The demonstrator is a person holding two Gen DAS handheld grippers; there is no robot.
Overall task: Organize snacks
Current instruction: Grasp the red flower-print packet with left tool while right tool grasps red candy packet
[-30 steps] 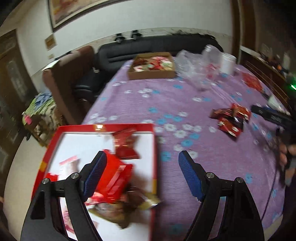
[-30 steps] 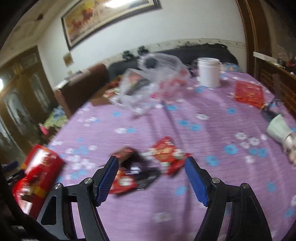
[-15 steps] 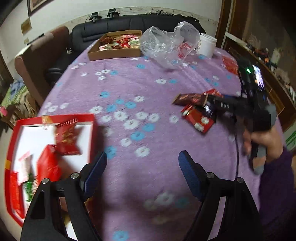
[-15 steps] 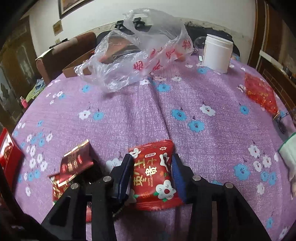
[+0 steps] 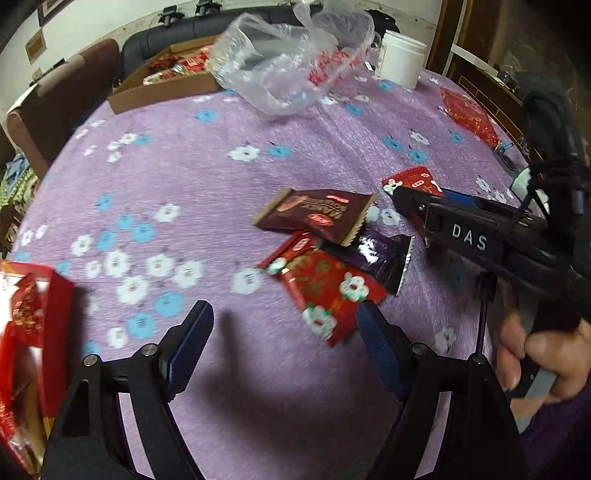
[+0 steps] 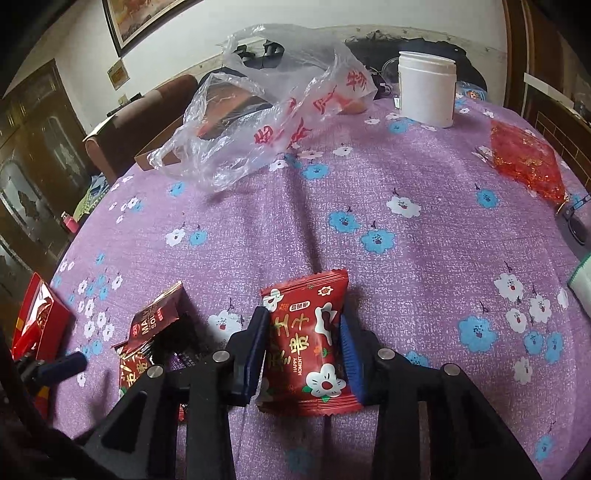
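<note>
On the purple tabletop point(image 6: 258, 229), right gripper point(image 6: 303, 343) jaws just closed onto a red snack packet point(image 6: 310, 339); left gripper point(image 5: 284, 350) jaws empty, wide; lift straight, hold firm, carry toward the red box point(image 6: 33, 317).

Ahead of the jaws a round table under a purple tablecloth point(image 6: 258, 206) printed with blue and white flowers fills most of both views. Beyond its far edge stands a black sofa point(image 5: 155, 51), and to the left of that a brown armchair point(image 6: 147, 114). The white wall point(image 6: 177, 44) behind them carries a framed picture point(image 6: 136, 18) high up and a small yellow plaque point(image 6: 117, 74) lower down. Far left of the jaws is a dark wooden cabinet point(image 6: 33, 147) with glazed doors; far right, dark wooden panelling point(image 6: 546, 48). The light is dim and even.
</note>
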